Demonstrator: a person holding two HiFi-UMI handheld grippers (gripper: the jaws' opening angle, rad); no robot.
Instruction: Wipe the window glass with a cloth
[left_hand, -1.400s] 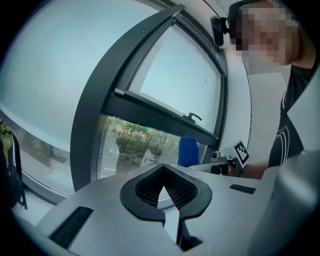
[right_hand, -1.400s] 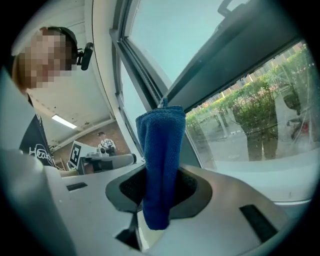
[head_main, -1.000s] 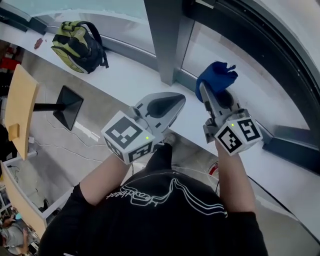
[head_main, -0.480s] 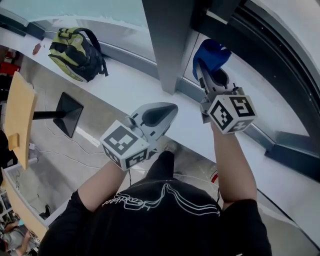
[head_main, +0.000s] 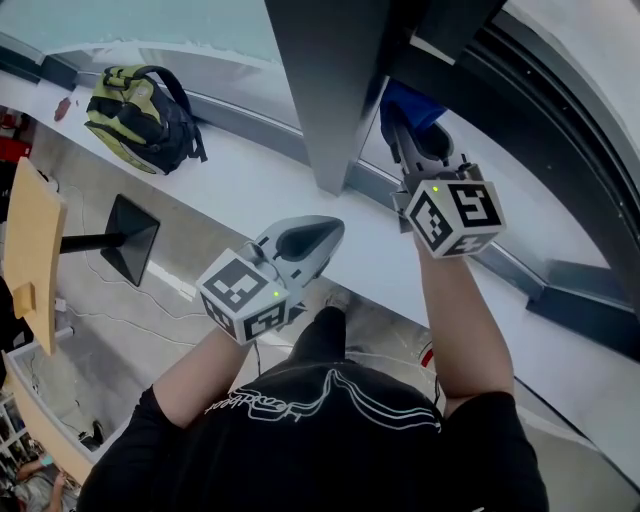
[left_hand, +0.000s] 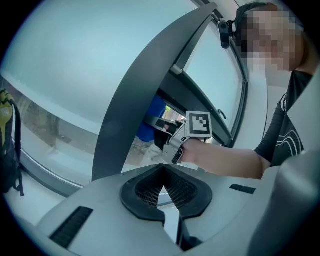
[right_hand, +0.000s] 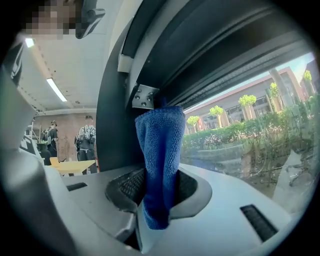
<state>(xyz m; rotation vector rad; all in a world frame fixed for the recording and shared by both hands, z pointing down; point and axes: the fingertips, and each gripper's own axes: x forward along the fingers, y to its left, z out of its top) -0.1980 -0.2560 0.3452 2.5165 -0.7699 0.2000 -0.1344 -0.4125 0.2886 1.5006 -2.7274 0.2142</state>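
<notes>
A blue cloth (right_hand: 160, 160) is pinched in my right gripper (right_hand: 159, 197), which is shut on it. In the head view the cloth (head_main: 412, 107) is up against the window glass (head_main: 560, 190), right beside the dark grey mullion (head_main: 330, 90). The right gripper view shows the cloth's top near the dark upper frame, with the glass (right_hand: 250, 135) to its right. My left gripper (head_main: 312, 235) hangs lower, over the white sill, shut and holding nothing (left_hand: 163, 187). From the left gripper view I see the cloth (left_hand: 150, 120) and the right gripper (left_hand: 161, 123) partly behind the mullion.
A white sill (head_main: 240, 180) runs under the windows. A green and black backpack (head_main: 135, 100) lies on it at the far left. A wooden desk edge (head_main: 30, 250) and a black monitor stand (head_main: 120, 235) are on the floor at left.
My right gripper has lifted the blue cloth up and leftward along the glass toward the mullion. The left gripper has stayed about where it was, drifting slightly left.
</notes>
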